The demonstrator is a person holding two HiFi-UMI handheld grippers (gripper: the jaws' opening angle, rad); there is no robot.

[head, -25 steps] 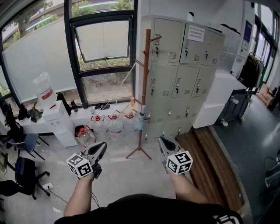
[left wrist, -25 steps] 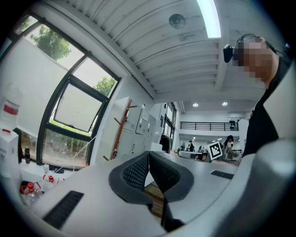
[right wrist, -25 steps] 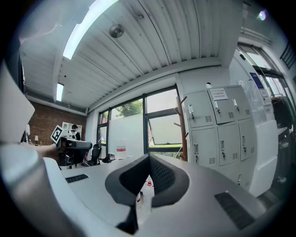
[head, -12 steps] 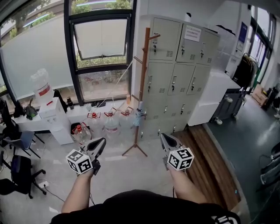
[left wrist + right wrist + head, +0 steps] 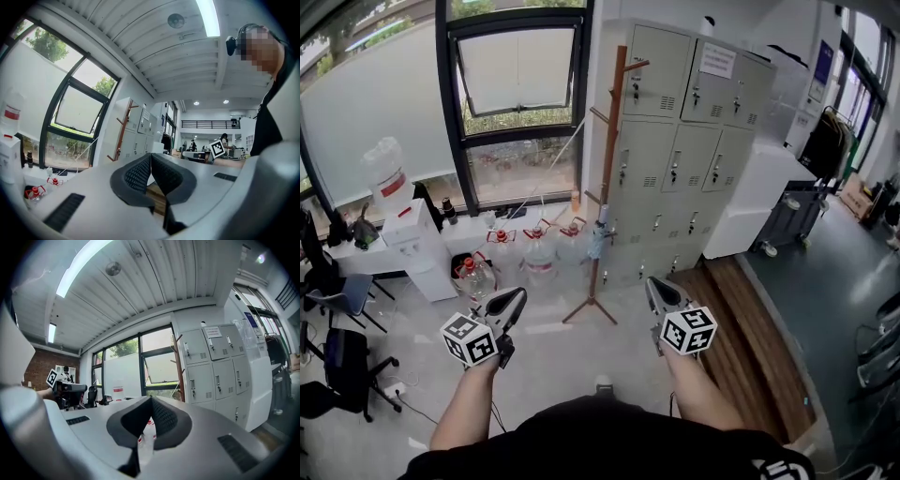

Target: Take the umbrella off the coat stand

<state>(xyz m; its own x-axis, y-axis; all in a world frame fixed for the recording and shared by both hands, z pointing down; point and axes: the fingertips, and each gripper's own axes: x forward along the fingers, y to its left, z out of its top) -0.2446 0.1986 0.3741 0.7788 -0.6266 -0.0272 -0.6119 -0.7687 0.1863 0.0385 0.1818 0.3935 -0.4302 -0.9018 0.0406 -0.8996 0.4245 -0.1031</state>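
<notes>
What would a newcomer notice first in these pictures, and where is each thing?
A tall brown wooden coat stand rises in front of grey metal lockers, with a small pale blue folded umbrella hanging low on it. In the foreground, the left gripper and the right gripper point toward it, both shut and empty. Clear red-capped water jugs stand left of its base.

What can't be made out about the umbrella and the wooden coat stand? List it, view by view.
- Head view: the small pale blue folded umbrella on the brown wooden coat stand is too small to show what holds it there.
- Left gripper view: the left gripper hides the stand's lower part, and no umbrella shows.
- Right gripper view: the right gripper covers the stand's lower part in the same way.
</notes>
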